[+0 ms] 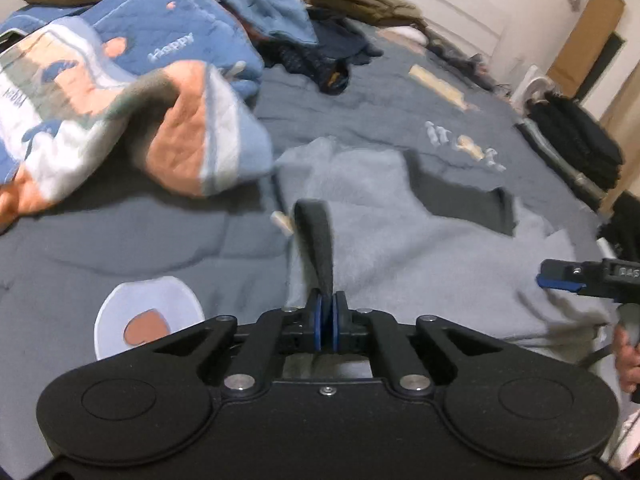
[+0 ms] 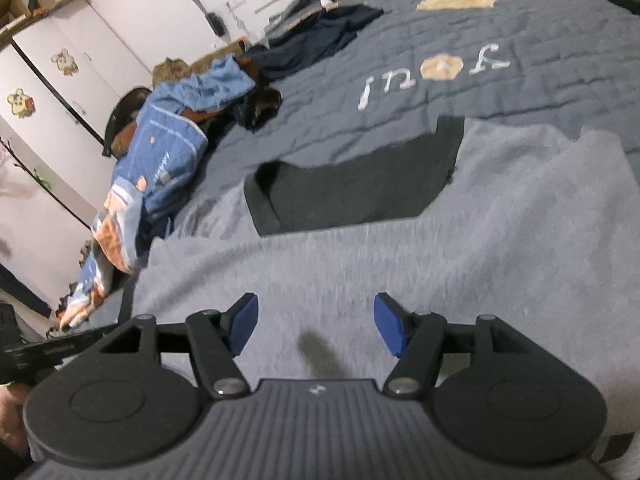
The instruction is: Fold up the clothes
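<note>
A light grey fleece garment (image 1: 400, 216) with dark trim lies spread on the bed. My left gripper (image 1: 328, 322) is shut on a dark strip of its edge (image 1: 316, 240), which stands up from the jaws. The right gripper (image 1: 560, 278) shows at the right edge of that view, with a hand (image 1: 628, 356) under it. In the right wrist view my right gripper (image 2: 316, 328) hangs open just above the same grey garment (image 2: 400, 240), nothing between its blue pads (image 2: 390, 328). A dark band of the garment (image 2: 352, 188) lies ahead of it.
A grey-blue quilted bedspread (image 1: 360, 100) covers the bed. A blue, white and orange quilt (image 1: 120, 92) is heaped at the left, with dark navy clothes (image 1: 320, 56) behind it. A black bundle (image 1: 576, 140) sits at the bed's right edge. White cupboards (image 2: 60, 72) stand beyond.
</note>
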A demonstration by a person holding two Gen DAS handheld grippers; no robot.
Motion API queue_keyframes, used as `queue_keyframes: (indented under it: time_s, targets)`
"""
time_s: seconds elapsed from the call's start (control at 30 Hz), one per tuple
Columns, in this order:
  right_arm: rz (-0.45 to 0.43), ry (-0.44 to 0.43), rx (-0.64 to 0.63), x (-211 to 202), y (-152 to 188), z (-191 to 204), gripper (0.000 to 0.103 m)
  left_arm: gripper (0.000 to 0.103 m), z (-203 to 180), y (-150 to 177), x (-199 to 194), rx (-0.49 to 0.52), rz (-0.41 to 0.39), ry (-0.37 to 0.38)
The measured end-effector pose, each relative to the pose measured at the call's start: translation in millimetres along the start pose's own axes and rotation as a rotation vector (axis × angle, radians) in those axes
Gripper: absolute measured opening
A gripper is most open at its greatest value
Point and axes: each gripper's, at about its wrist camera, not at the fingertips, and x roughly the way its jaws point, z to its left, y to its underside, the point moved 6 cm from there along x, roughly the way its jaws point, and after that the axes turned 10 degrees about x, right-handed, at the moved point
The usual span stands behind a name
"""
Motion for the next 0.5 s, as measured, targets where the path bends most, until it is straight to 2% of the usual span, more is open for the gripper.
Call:
queue_keyframes:
  time_s: [0.03,0.07,0.13,0.27,0.5]
  targets:
    - [0.006,0.007,-0.004,3,2,-1,0.063,0.018,2,-2,-1,-0.009,-0.017,0.002]
    - [0.008,0.011,-0.009,5,3,-1,0.063,0.034,3,-5,-3,-0.02,-0.038,0.006]
    - [0.007,0.007,0.002,5,3,-3,0.063,0.052,7,-10,-7,-0.044,-0.081,0.013]
    - [-0.003,0.001,0.017,2,0,-5,0.063,0.051,15,-21,-15,-0.091,-0.167,0.027]
    - [-0.077,0.017,0.052,-14,-19,-20,0.063,0.049,17,-23,19,-0.12,-0.115,-0.001]
